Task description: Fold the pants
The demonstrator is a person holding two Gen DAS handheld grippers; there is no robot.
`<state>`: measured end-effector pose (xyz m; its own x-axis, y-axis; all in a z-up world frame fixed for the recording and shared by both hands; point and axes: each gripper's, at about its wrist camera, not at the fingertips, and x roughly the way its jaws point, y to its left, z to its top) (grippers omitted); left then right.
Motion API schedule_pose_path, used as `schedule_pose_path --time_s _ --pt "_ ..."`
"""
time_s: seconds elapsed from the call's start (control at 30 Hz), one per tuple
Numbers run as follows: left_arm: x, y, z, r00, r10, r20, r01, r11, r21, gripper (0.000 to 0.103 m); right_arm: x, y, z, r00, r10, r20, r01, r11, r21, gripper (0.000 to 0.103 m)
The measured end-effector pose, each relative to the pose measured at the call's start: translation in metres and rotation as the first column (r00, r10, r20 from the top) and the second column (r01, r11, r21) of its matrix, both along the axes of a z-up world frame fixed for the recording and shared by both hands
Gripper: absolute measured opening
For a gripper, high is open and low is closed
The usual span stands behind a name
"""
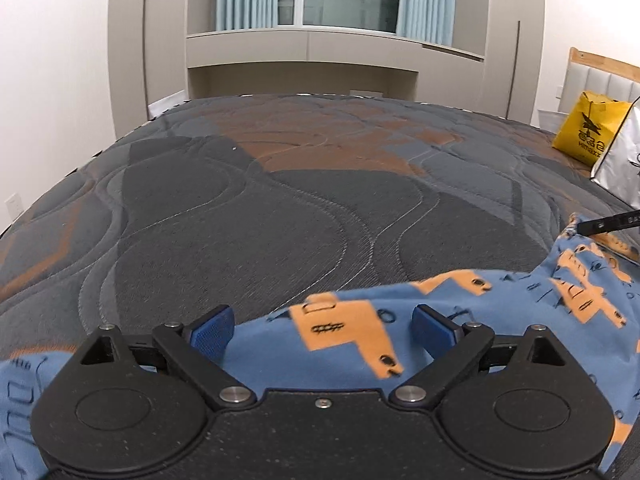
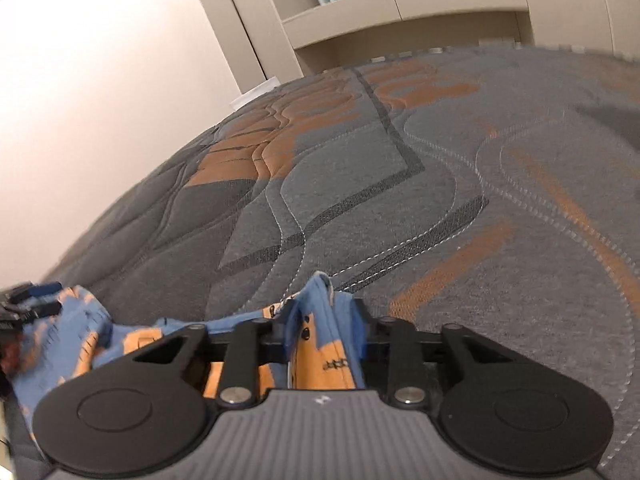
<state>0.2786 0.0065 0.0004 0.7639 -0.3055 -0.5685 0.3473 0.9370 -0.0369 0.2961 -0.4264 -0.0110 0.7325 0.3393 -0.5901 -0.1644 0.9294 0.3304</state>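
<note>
Cut off at the bottom and left edges of the left wrist view, with much of the cloth buried under the black body of the left tool (image 1: pixel 323 330). Blurred along the far edge of the pants (image 1: pixel 352 340), so the hem line hard to trace there. Also hard to read in the right wrist view: the far left corner, smeared by motion, where only a dark bit of the other tool and a bunch of cloth can be made out.

Blue pants (image 2: pixel 316 332) printed with orange blocks and small black marks, lying on the bed (image 1: pixel 280 208), near its close edge. Spread loosely and rumpled, not flat, rising in a ridge toward the right.

Left tool wide open, blue pads (image 1: pixel 212 334) apart with cloth lying between them but not pinched. Right tool (image 2: pixel 320 336) closed tight on a gathered fold of the pants, the cloth standing up in a peak between the fingers.

Quilted mattress cover in grey with orange patches and white stitched curves. At the far right of the left wrist view, a yellow bag (image 1: pixel 588 128) beside a white bag (image 1: pixel 620 156), the latter cut off by the frame.
</note>
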Motion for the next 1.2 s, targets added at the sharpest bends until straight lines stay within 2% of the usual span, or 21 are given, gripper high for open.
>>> schedule_pose_path --time_s 0.1,0.17,0.27,0.47,0.63,0.7,0.73,0.8,0.87,0.97,1.03,1.1,1.13,1.17,1.2 --pt "-0.004 0.002 -0.001 1.0 0.009 0.007 -0.009 1.0 0.001 0.096 -0.024 -0.002 0.012 0.993 -0.093 0.071 0.094 0.996 -0.013 0.015" --pt "-0.007 0.001 -0.002 1.0 0.014 0.013 -0.014 1.0 0.01 0.096 -0.047 0.0 0.024 0.982 -0.127 0.142 0.132 0.991 -0.023 0.013" --pt "-0.01 0.001 -0.002 1.0 0.018 0.026 -0.019 1.0 0.016 0.096 -0.067 -0.001 0.039 0.97 -0.156 0.187 0.167 0.985 -0.045 0.011" --pt "-0.011 0.004 -0.005 0.999 0.042 0.01 -0.042 0.999 0.0 0.096 -0.056 -0.006 0.041 0.966 -0.194 0.168 0.211 0.973 -0.088 0.01" --pt "-0.008 0.009 -0.006 0.997 0.082 -0.015 -0.082 0.997 0.01 0.096 -0.032 -0.001 0.001 0.977 -0.204 0.069 0.213 0.962 -0.17 0.01" --pt "-0.01 0.013 -0.004 0.996 0.093 -0.01 -0.093 0.996 0.004 0.096 -0.034 -0.002 -0.001 0.975 -0.21 0.078 0.22 0.963 -0.156 0.012" --pt "-0.011 0.015 -0.002 0.996 0.091 0.0 -0.091 0.996 0.002 0.096 -0.036 0.0 0.001 0.975 -0.205 0.088 0.217 0.961 -0.171 0.018" --pt "-0.015 0.021 0.006 0.996 0.082 0.028 -0.082 0.997 -0.002 0.096 -0.041 0.009 0.009 0.98 -0.158 0.123 0.185 0.95 -0.251 0.036" --pt "-0.017 0.025 0.013 0.997 0.067 0.045 -0.067 0.998 -0.017 0.098 -0.046 0.018 0.019 0.982 -0.108 0.153 0.149 0.947 -0.286 0.061" --pt "-0.013 0.027 0.018 0.998 0.051 0.041 -0.05 0.998 -0.027 0.099 -0.044 0.037 0.037 0.979 -0.01 0.203 0.067 0.959 -0.275 0.079" --pt "-0.008 0.029 0.017 0.998 0.057 0.032 -0.056 0.998 -0.019 0.099 -0.035 0.057 0.043 0.976 0.076 0.206 -0.025 0.97 -0.243 0.081" --pt "-0.003 0.032 0.014 0.997 0.074 0.02 -0.074 0.997 -0.002 0.098 -0.021 0.08 0.043 0.97 0.162 0.181 -0.126 0.973 -0.192 0.08" --pt "-0.002 0.035 0.013 0.996 0.092 0.008 -0.092 0.996 0.002 0.098 -0.012 0.096 0.042 0.963 0.211 0.166 -0.185 0.97 -0.158 0.071" --pt "-0.004 0.039 0.012 0.995 0.102 0.0 -0.102 0.995 -0.006 0.098 -0.005 0.109 0.04 0.957 0.246 0.153 -0.227 0.965 -0.13 0.058" --pt "-0.007 0.043 0.012 0.995 0.104 0.0 -0.104 0.994 -0.019 0.098 0.006 0.124 0.038 0.948 0.288 0.136 -0.276 0.956 -0.1 0.052"
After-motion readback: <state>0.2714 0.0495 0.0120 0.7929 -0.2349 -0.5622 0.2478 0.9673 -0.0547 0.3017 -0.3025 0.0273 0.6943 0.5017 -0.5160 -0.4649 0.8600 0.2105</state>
